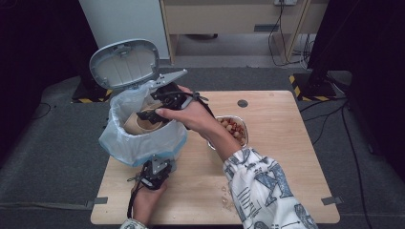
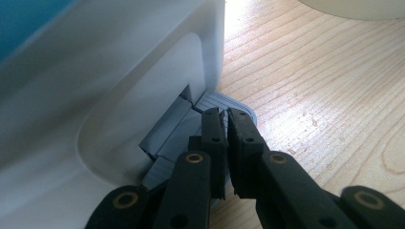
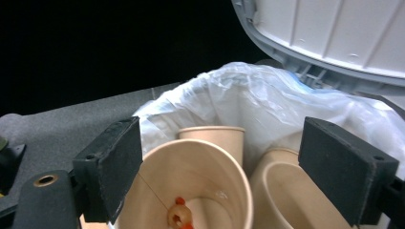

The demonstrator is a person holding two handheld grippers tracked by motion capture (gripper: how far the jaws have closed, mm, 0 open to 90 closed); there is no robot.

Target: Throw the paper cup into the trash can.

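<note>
A white pedal bin with a pale blue bag stands at the table's left, its grey lid swung up. My left gripper is shut at the bin's foot; in the left gripper view its closed tips rest on the grey pedal. My right gripper hangs over the bin's mouth, open. A paper cup with a few food bits lies between its pads, which do not press on it. Two more paper cups lie in the bag.
A bowl of nuts or beans sits on the wooden table just right of the bin, under my right forearm. Some crumbs lie near the front edge. A desk and cables stand beyond the table.
</note>
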